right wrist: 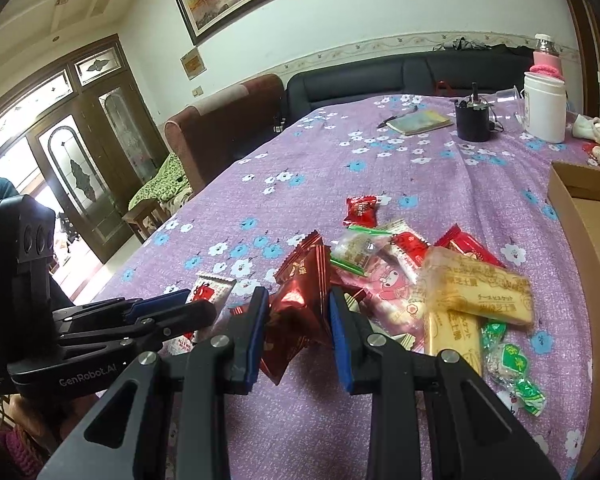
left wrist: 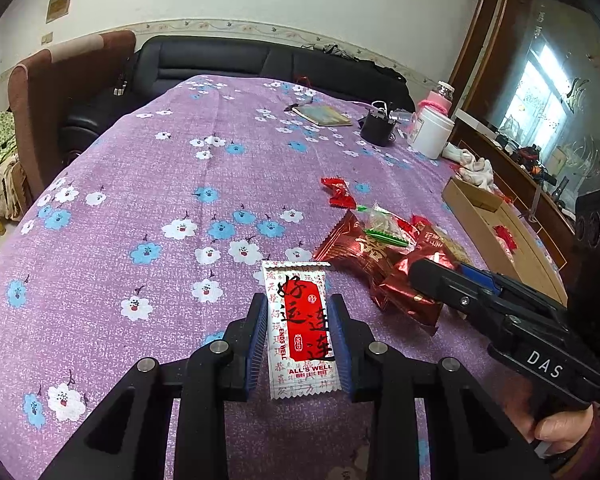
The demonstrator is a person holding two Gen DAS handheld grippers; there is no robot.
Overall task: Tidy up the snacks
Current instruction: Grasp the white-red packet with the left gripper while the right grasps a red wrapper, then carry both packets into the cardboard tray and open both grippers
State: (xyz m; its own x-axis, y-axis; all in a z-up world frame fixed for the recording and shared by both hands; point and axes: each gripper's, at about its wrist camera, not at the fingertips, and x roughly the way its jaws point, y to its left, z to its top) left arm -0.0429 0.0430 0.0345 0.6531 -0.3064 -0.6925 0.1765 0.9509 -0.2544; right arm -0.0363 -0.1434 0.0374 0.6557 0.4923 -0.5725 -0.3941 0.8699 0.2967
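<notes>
With the left gripper (left wrist: 300, 340) pinching the white-and-red packet (left wrist: 298, 332) and the right gripper (right wrist: 300, 332) seemingly clamping the foil packet (right wrist: 300, 300), either slick wrapper could slip out.

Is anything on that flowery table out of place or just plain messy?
Yes. The snack heap lies jumbled on the tablecloth instead of in the cardboard box, and one red candy lies apart from it. Each gripper grips one packet: left white-and-red, right dark red.
</notes>
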